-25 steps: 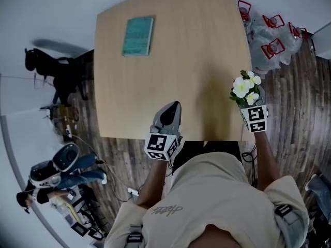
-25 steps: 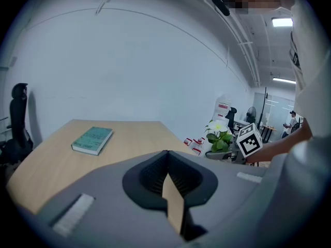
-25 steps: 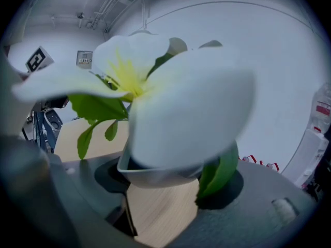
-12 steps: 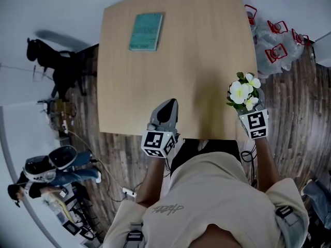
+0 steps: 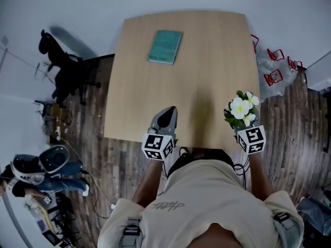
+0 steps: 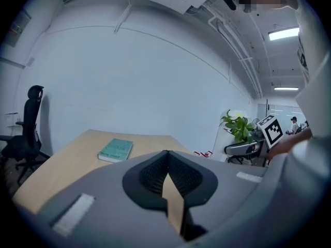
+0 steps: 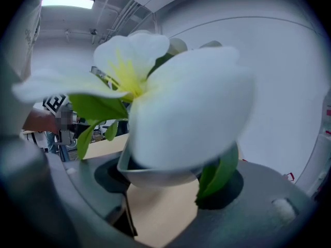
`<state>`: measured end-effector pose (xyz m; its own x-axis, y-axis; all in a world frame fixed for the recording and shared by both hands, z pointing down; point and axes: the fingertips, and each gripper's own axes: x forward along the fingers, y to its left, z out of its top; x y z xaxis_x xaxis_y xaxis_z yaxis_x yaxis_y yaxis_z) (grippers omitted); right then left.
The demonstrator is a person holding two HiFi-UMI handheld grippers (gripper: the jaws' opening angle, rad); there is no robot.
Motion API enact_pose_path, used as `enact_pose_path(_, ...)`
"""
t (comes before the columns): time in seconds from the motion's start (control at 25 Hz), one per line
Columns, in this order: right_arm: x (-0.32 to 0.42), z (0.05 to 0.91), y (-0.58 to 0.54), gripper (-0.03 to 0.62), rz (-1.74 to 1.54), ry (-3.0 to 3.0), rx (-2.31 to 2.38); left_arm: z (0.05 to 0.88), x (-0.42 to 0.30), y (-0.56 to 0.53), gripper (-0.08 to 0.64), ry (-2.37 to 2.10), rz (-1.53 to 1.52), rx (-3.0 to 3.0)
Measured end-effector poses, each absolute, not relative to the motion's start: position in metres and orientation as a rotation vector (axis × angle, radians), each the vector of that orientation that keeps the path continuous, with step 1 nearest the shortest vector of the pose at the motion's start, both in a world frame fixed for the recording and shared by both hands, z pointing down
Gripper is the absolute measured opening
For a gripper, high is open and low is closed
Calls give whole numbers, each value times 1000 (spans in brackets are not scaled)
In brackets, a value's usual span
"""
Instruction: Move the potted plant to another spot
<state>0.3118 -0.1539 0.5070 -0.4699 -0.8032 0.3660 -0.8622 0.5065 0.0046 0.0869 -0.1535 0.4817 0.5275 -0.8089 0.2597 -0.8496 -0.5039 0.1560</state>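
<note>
The potted plant (image 5: 239,109), white flowers and green leaves in a small grey pot (image 7: 155,173), hangs over the near right corner of the wooden table (image 5: 155,97). My right gripper (image 5: 240,124) is shut on the pot, one jaw on each side, and a big white bloom (image 7: 181,102) fills the right gripper view. The left gripper (image 5: 167,113) hovers over the table's near edge, left of the plant, with its jaws together and nothing between them (image 6: 166,161). From the left gripper view the plant (image 6: 239,125) shows at the right.
A teal book (image 5: 165,46) lies on the far part of the table. A black office chair (image 5: 64,68) stands off the left side. Clear bags with red-handled items (image 5: 271,68) sit on the floor at the right. A seated person (image 5: 41,167) is at lower left.
Both grippers have drawn back toward the table's near edge. The plant has travelled with the right gripper from the right edge toward the near right corner. The head view has shifted too.
</note>
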Motion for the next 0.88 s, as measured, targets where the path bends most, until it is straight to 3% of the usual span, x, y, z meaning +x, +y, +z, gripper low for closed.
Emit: enact_pose_path(0.88, 230, 475, -81, 348, 216, -2359, 1601, 476, -38, -114, 17, -1362, 170, 2579)
